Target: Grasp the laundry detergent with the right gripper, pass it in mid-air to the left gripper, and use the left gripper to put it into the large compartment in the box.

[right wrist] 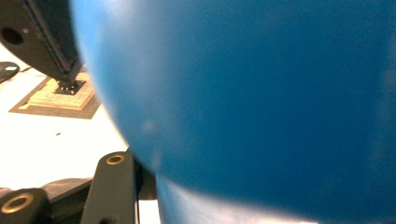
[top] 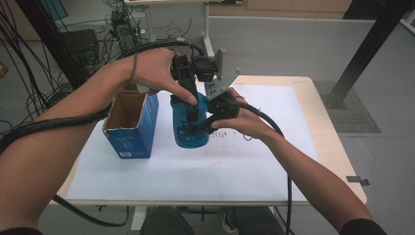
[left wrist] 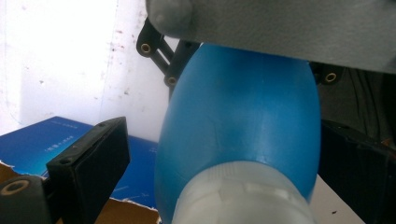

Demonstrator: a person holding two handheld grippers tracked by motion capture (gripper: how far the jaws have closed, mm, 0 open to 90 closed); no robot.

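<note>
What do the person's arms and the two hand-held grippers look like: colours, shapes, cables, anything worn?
Both forearms are bare, with dark sleeve edges at the bottom of the high view. The left wrist wears a thin grey band. The left hand-held gripper and right hand-held gripper are black, with brass-coloured rivets on their linkages. A grey three-cornered plate sits on top. A thick black cable trails from each.

Blue plastic bottle point(top: 188, 129) with white cap, upright on table, just beside blue carton

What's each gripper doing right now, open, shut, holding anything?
Left gripper: at the blue bottle; its one visible jaw stands apart from it, so a grip cannot be told.
Right gripper: shut on the blue bottle's lower body.
</note>
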